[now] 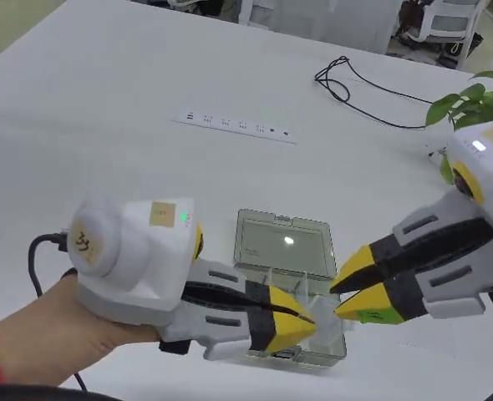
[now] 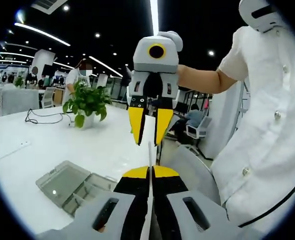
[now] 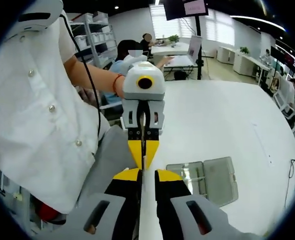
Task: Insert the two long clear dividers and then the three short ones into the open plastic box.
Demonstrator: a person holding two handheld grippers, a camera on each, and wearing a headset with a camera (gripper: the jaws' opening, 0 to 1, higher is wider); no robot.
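Right now the left gripper is clamped tight on a thin clear divider, held edge-on over the open box. The right gripper straddles the divider's far end, jaws slightly apart. Held at one end, the slick sheet could twist, miss the box's slots and jam crooked.
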